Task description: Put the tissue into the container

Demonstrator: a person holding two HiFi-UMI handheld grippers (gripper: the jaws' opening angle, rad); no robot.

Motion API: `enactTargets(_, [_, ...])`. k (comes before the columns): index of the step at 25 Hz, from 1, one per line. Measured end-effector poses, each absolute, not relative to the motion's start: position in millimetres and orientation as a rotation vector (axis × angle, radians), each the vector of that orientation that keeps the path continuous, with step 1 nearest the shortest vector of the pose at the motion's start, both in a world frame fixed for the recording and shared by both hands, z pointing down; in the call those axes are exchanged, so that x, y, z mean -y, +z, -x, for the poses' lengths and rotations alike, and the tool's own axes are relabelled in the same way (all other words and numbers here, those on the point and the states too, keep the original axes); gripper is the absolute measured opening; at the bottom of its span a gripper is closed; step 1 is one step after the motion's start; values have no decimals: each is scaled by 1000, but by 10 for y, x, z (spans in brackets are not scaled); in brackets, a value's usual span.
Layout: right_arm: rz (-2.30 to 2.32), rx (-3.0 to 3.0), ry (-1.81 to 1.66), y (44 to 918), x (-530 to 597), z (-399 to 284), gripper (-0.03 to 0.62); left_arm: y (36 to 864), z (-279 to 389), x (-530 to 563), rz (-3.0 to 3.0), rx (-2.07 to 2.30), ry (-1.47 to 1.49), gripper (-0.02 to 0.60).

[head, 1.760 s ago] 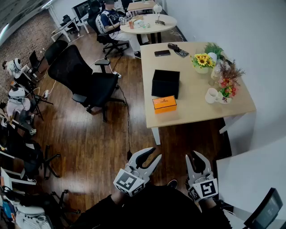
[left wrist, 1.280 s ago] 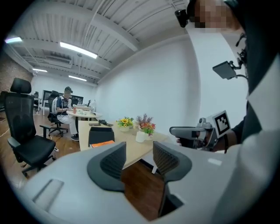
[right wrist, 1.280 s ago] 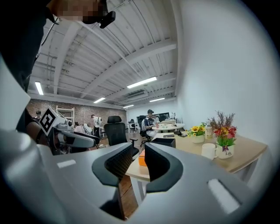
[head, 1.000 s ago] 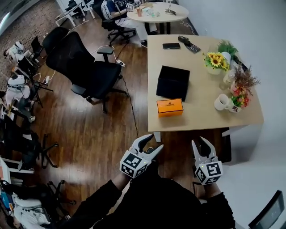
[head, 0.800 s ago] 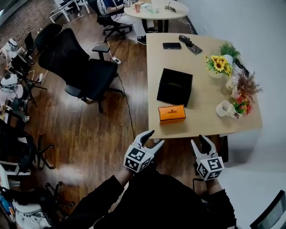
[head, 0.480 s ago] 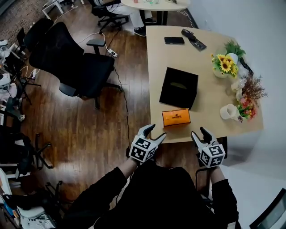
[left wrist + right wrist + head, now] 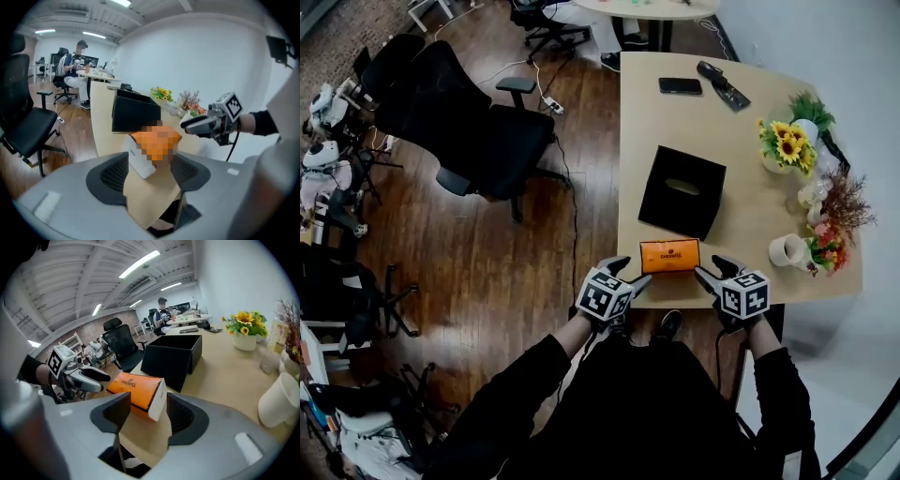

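Observation:
An orange tissue box [image 7: 669,256] lies near the front edge of the light wood table [image 7: 741,220], just in front of a black box-shaped container [image 7: 682,192]. My left gripper [image 7: 626,273] hovers at the box's left end and my right gripper [image 7: 712,273] at its right end. Both are open and their jaws have just been opening. In the left gripper view the box [image 7: 154,143] shows ahead between the jaws of the left gripper [image 7: 152,171], its pads off it. The right gripper view shows the box [image 7: 136,387] likewise untouched ahead of the right gripper [image 7: 147,416].
Sunflowers in a pot [image 7: 786,145], dried flowers [image 7: 836,220] and a white mug [image 7: 787,251] stand along the table's right side. A phone [image 7: 680,85] lies at the far end. A black office chair [image 7: 459,122] stands on the wood floor to the left.
Both grippers have moved forward and down from over the floor to the table's near edge. They now flank the orange box, and their jaws stand wider apart.

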State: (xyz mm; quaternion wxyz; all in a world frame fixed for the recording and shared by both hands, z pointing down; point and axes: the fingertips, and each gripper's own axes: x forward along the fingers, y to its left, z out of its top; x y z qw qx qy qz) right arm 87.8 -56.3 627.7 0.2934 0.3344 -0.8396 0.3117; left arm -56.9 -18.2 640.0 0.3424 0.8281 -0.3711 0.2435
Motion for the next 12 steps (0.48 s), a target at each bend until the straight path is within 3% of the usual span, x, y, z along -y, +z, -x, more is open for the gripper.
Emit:
enactTargets(4, [-732, 2258, 816, 6324, 536, -786, 242, 6471, 497, 113, -2160, 930, 670, 264])
enactTargets(9, [-674, 2290, 411, 6426, 483, -731, 242, 6489, 454, 172, -2282, 1009, 778, 264])
enactTargets(12, [-689, 2331, 482, 6477, 444, -698, 242, 6498, 382, 213, -2327, 1013, 818, 264])
